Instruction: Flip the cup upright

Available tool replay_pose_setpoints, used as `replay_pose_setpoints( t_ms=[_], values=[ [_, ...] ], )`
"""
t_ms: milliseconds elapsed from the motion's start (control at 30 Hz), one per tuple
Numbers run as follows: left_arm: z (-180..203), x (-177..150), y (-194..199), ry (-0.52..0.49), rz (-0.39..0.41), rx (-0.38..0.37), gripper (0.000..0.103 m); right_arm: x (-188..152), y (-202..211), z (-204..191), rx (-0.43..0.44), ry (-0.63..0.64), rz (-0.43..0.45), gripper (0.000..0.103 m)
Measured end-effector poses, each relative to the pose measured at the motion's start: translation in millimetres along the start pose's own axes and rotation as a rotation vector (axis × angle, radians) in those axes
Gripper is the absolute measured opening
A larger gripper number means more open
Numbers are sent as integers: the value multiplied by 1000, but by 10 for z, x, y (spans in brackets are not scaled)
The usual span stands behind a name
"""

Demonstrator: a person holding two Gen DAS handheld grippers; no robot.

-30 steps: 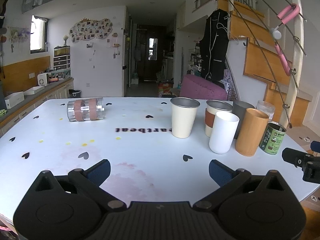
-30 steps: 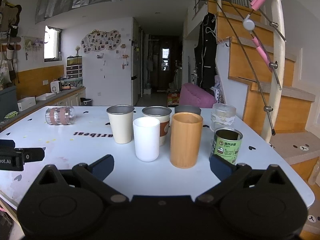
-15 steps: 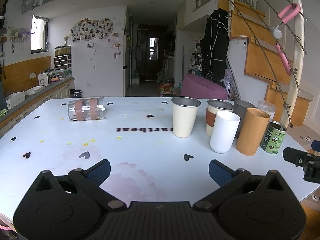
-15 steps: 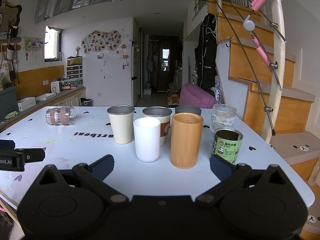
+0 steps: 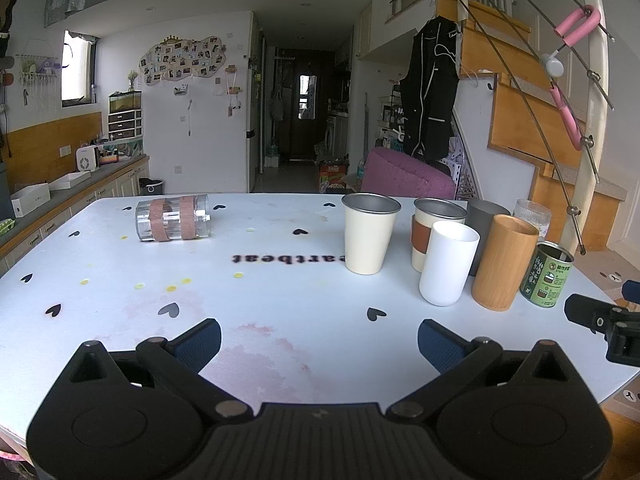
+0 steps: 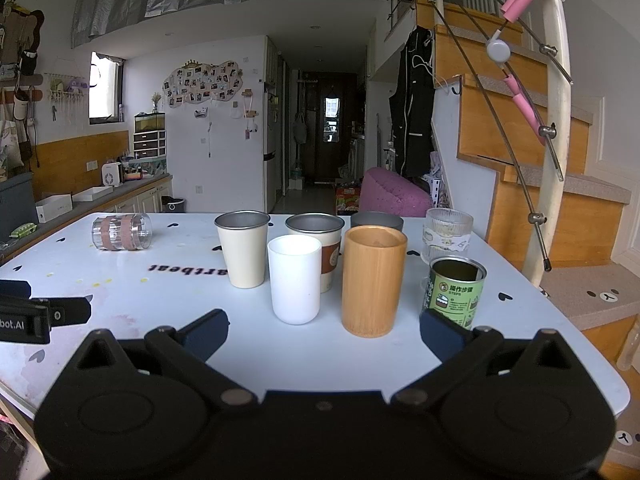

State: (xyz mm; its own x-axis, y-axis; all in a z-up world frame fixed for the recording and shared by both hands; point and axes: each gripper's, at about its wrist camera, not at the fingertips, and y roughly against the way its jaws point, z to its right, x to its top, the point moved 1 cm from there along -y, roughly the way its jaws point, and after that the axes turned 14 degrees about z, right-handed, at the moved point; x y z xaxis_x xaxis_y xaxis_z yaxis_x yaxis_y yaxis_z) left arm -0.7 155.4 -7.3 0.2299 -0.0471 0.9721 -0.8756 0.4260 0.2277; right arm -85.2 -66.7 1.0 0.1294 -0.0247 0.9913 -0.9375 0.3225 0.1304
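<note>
our clear cup (image 5: 173,219) lies on its side far back on the left of the table (image 5: 280,304) (it looks light, hard, slippery). we should grab its taped middle. the left gripper (image 5: 319,338) and right gripper (image 6: 324,330) are both wide and hold nothing.

Clear glossy plastic cup (image 5: 173,218) banded with matt brownish tape; smooth white table (image 5: 280,292), faintly stained pink; brushed metal rim on cream cup (image 5: 370,233); matt white tumbler (image 5: 449,263); wood-grain cylinder (image 5: 503,262); paper-labelled tin (image 5: 547,273); ribbed glass (image 6: 447,233)
</note>
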Motion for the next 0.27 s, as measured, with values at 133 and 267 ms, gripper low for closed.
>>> replay_pose_setpoints(
  t_ms=[133,267],
  values=[
    [6,3,-3,-1,1,0,103,-1,-2,1,-1,-1,0,103],
    [-2,-8,11,-4,3,0,103,-2,-3,1,0,-1,0,103]
  ],
)
